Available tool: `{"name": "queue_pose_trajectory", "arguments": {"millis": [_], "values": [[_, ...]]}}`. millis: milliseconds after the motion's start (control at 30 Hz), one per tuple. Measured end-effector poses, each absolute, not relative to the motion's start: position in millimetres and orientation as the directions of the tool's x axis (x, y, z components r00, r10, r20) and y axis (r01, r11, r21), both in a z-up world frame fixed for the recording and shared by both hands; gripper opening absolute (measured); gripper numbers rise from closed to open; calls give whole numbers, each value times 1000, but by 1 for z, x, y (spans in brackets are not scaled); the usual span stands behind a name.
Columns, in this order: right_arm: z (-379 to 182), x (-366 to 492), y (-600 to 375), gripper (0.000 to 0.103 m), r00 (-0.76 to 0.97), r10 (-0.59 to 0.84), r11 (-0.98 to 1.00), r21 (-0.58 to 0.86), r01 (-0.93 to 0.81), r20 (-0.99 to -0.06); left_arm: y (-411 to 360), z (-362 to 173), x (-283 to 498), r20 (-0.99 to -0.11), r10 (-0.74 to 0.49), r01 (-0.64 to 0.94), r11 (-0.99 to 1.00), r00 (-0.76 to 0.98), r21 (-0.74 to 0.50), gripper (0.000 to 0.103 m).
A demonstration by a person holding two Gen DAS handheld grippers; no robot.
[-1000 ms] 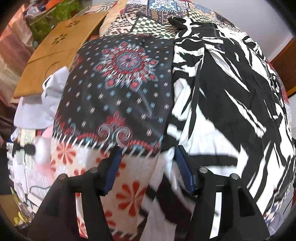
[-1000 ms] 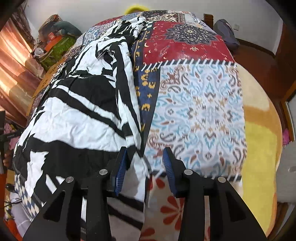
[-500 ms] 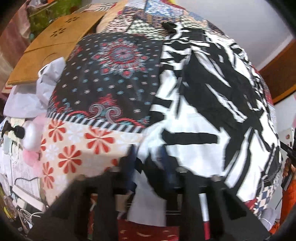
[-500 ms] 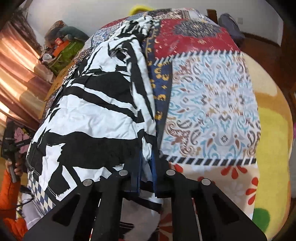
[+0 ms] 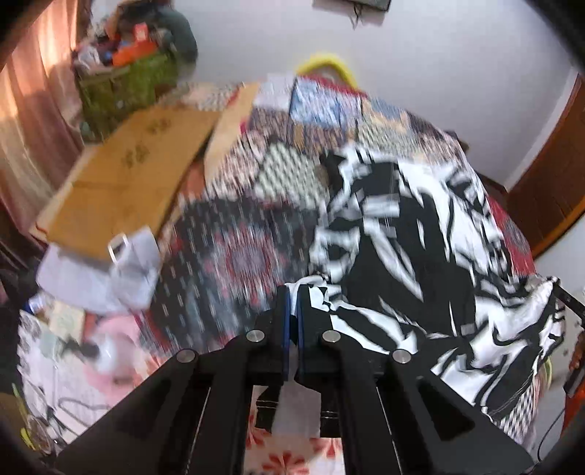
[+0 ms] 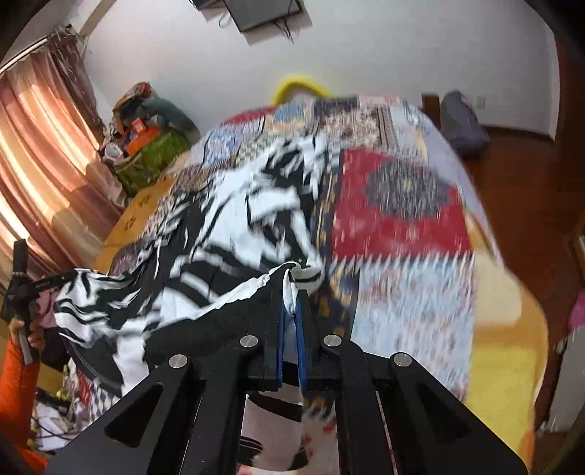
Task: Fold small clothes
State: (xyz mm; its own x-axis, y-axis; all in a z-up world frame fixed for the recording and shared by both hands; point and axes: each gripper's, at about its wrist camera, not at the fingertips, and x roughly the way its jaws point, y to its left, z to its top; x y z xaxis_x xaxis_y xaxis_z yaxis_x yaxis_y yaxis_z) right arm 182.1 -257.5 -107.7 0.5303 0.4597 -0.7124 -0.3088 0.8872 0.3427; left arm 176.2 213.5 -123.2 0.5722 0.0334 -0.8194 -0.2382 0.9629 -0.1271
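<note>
Patchwork bedspread [image 6: 398, 219] under garment [image 6: 226, 237]; cardboard [image 5: 120, 179] beside.

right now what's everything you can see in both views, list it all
garment: one, black and white, near edge lifted off the bed
patchwork bedspread: one, multicoloured, over the bed
cardboard sheets: tan, left of the bed
curtain: pinkish, left wall
green bag: one, far corner, holding clutter
screen: one, dark, on the wall
left gripper: black, shut on the garment
right gripper: black, shut on the garment
</note>
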Motion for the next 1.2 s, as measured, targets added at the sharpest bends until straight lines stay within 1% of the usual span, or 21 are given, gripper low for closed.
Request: {"name": "queue_pose_trajectory", "arguments": {"millis": [200, 367, 467, 600, 733, 800, 900, 933, 1000, 1067, 1133, 1200], "values": [[-94, 228, -259, 5, 585, 424, 905, 309, -292, -691, 229, -106, 232, -792, 95, -288, 952, 604, -106, 2], [-100, 278, -251, 5, 590, 384, 923, 270, -276, -710, 237, -119, 285, -803, 125, -311, 947, 583, -78, 3], [-115, 306, -242, 5, 575, 351, 935, 241, -261, -739, 242, -144, 317, -829, 139, -327, 943, 541, -56, 3], [-143, 338, -235, 5, 539, 314, 947, 214, -241, -782, 250, -191, 352, -880, 105, -345, 936, 464, -70, 3], [-167, 354, -232, 6, 497, 307, 948, 217, -231, -812, 255, -231, 367, -915, 68, -352, 932, 397, -84, 3], [-172, 355, -231, 6, 484, 309, 947, 217, -237, -818, 254, -245, 370, -927, 59, -344, 936, 371, -77, 3], [-171, 352, -230, 11, 485, 289, 951, 190, -242, -825, 250, -247, 372, -927, 74, -320, 946, 367, -52, 6], [-168, 350, -232, 14, 480, 288, 951, 190, -242, -829, 250, -245, 372, -926, 75, -315, 948, 370, -50, 8], [-160, 345, -236, 20, 481, 295, 950, 200, -239, -826, 250, -235, 368, -920, 62, -304, 951, 386, -64, 16], [-151, 341, -241, 28, 495, 303, 948, 208, -240, -814, 253, -221, 362, -910, 43, -303, 948, 413, -93, 42], [-137, 330, -245, 34, 519, 310, 947, 212, -241, -797, 257, -205, 351, -887, 41, -309, 944, 460, -116, 50], [-129, 322, -246, 36, 533, 322, 944, 222, -244, -783, 260, -193, 341, -878, 41, -311, 942, 477, -125, 50]]}}
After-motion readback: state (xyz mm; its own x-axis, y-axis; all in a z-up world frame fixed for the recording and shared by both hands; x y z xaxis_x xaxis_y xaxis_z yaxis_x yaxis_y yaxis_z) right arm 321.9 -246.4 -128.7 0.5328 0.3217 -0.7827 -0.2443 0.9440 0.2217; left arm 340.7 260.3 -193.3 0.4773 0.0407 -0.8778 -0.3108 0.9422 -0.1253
